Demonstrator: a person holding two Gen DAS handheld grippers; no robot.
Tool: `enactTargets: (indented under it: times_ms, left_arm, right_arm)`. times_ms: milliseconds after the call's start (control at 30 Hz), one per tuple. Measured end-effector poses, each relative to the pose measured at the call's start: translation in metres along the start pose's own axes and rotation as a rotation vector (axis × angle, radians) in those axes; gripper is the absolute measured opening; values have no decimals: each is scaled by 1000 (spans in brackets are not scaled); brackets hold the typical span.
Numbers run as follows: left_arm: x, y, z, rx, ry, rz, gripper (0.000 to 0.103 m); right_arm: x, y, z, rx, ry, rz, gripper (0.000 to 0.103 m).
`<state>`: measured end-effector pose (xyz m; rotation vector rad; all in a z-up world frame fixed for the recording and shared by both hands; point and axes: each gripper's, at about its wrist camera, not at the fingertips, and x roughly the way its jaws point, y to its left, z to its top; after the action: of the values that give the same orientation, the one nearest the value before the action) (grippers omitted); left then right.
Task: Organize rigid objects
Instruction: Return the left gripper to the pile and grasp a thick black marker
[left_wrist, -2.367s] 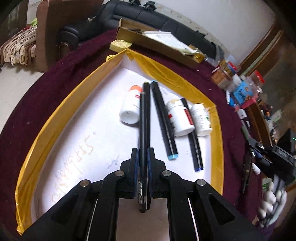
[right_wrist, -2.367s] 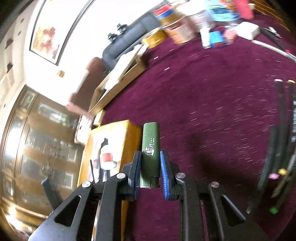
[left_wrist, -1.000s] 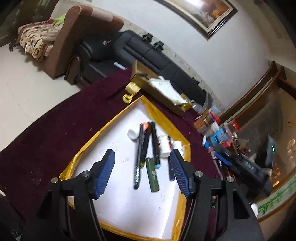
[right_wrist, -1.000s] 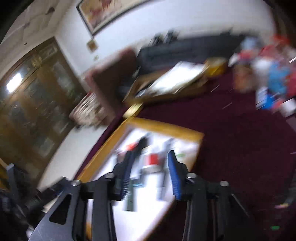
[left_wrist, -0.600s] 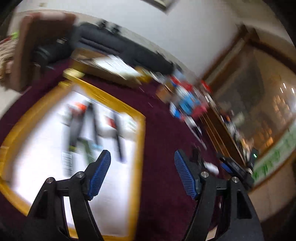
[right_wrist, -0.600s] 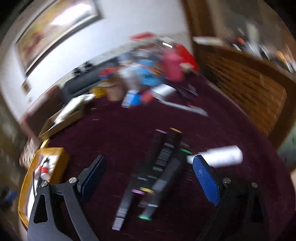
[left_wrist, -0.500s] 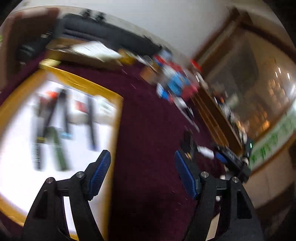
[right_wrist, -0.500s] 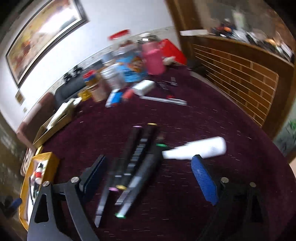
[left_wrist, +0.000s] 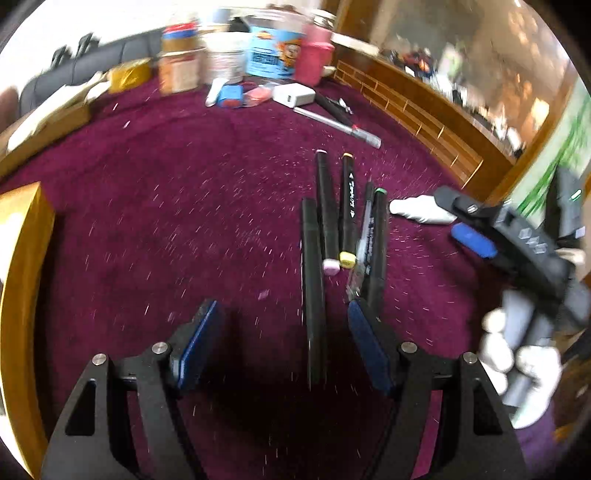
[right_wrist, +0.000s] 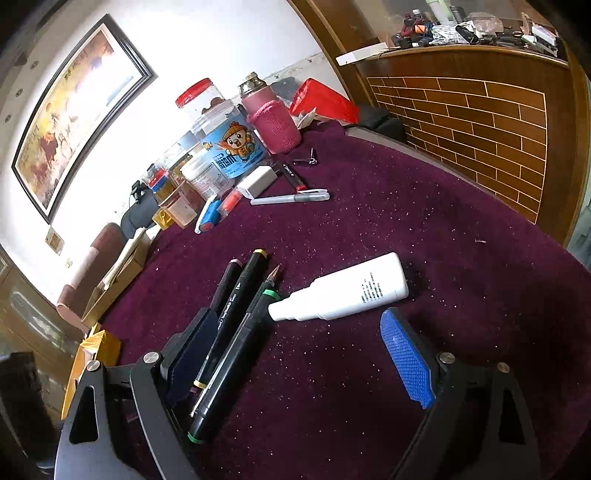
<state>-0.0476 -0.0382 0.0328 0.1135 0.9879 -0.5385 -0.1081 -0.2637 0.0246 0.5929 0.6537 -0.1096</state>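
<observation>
Both tongs gaped empty; the black pen lay lengthwise between the left tongs, bottle ahead of the right tongs.

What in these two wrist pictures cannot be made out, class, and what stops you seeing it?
- Left wrist view: labels on the jars at the back, smeared by motion blur.
- Left wrist view: the yellow tray, cut off by the left edge.
- Right wrist view: near ends of two markers, hidden behind the right claw finger.
- Right wrist view: print on the white bottle, too small.
</observation>
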Motion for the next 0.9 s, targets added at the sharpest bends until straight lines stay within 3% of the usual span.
enactTargets:
  times_ms: [33,133,167,233,500,733,800,900]
  left_arm:
    - [6,-8,2,45,-3,29,69]
    - [23,-17,4,121,1,83,40]
    - [22,-19,4,132,-18,82,22]
    - [16,-13,3,112,-12,58,12]
    - [-14,41,-25,-98,7,9,12]
    - [1,23,-16,-19,-43,64,20]
    - [-1,29,-17,-37,-52,39,12]
    - [-17,51,-25,-127,-64,-38,12]
  right_arm:
    - [2,2,-1,-8,10,10,87]
    - [4,7,-3,-32,15,12,87]
    - [4,8,-3,-35,15,16,87]
    - [5,6,-3,-26,18,15,87]
    - [9,2,-2,-1,34,22,87]
    - [11,1,-3,2,34,-18,87]
    - [11,1,-3,-1,39,-22,87]
    - [11,4,-1,-16,58,-24,87]
